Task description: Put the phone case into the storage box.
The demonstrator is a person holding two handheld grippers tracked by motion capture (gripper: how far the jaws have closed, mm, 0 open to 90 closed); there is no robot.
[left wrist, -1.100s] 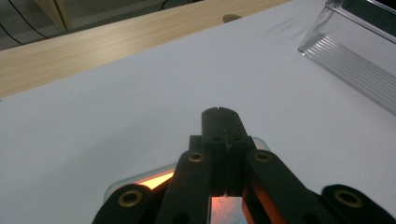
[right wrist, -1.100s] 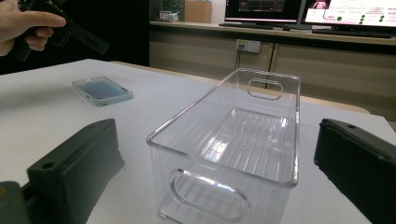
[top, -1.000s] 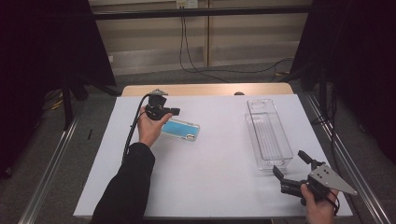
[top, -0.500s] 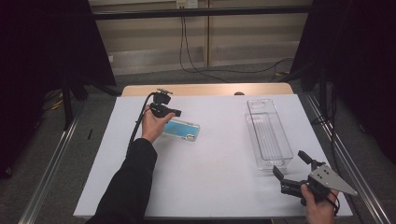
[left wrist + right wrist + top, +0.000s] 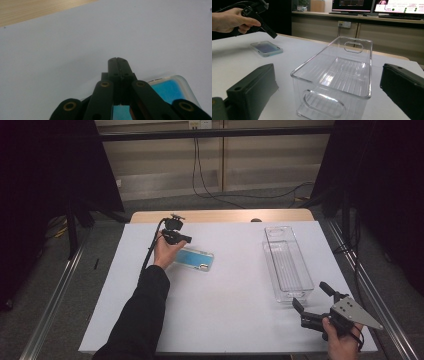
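Black jaws on our left gripper (image 5: pixel 184 238) are pressed together with nothing between them, raised a little above the table. The blue phone in its clear case (image 5: pixel 194 259) lies flat just below and beside those tips, apart from them; in the left gripper view its corner (image 5: pixel 172 88) shows right of the jaws. Our right gripper (image 5: pixel 311 299) sits low at the near right corner with its jaws spread wide and nothing held, and the near end of the clear plastic bin (image 5: pixel 286 262) stands just ahead of them, between the two pads in the right gripper view (image 5: pixel 334 75)

We count one phone, one bin, two grippers. The bin lies lengthwise along the right side, well apart from the phone

Everything rests on a white sheet (image 5: pixel 225 305) covering a wooden table (image 5: pixel 220 215) whose far edge is bare. Beyond are a pale panelled wall, hanging cables (image 5: pixel 200 170) and grey floor; the right gripper view shows lit monitors (image 5: pixel 372 6) on a far counter
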